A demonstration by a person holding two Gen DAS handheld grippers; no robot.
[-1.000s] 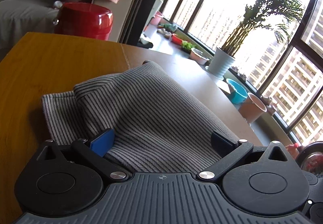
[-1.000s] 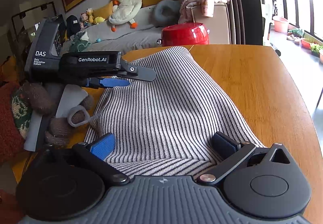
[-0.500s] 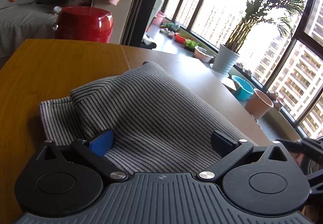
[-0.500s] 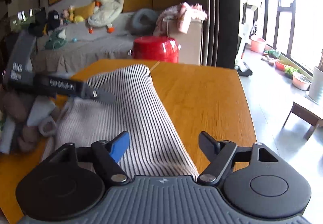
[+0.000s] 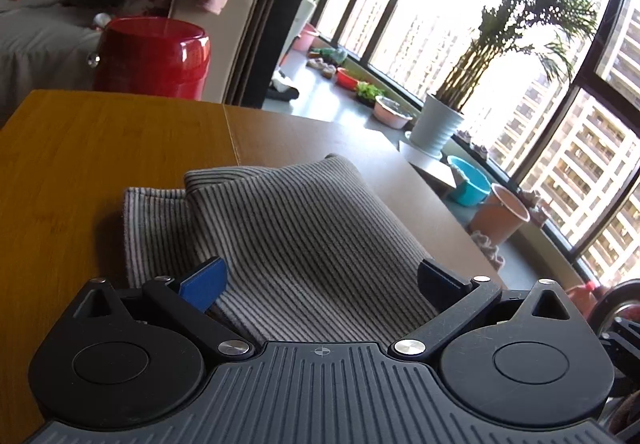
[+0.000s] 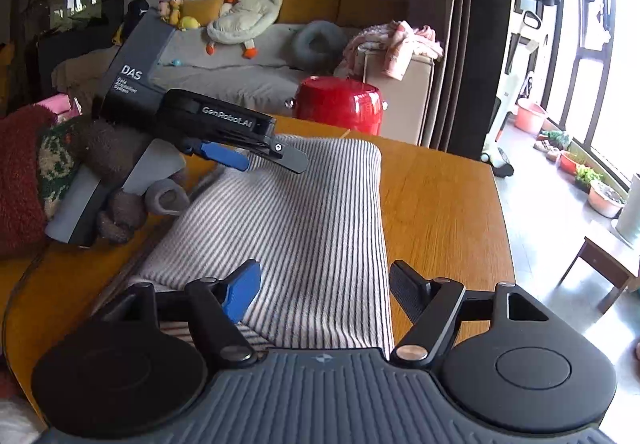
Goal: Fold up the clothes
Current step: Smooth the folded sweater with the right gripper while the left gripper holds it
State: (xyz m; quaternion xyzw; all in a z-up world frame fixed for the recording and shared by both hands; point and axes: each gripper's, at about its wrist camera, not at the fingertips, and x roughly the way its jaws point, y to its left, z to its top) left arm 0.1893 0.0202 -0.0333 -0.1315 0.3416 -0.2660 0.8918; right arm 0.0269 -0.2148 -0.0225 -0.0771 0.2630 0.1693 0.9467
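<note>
A grey-and-white striped garment (image 5: 304,228) lies folded on the wooden table (image 5: 100,148). In the left wrist view my left gripper (image 5: 320,280) is open, its blue and black fingers spread over the near edge of the cloth, gripping nothing. In the right wrist view the same garment (image 6: 304,212) stretches away from me. My right gripper (image 6: 324,284) is open above its near end. The left gripper (image 6: 256,160) also shows there, raised over the cloth's far left edge.
A red pot (image 6: 338,104) stands beyond the table's far edge, with a sofa holding plush toys (image 6: 244,18) behind it. Knitted items (image 6: 36,180) lie at the table's left. Plant pots and basins (image 5: 468,186) line the window on the floor to the right.
Both grippers have let go of the garment and drawn back. The cloth has settled flat into a narrower fold. The left gripper has lifted above the far edge.
</note>
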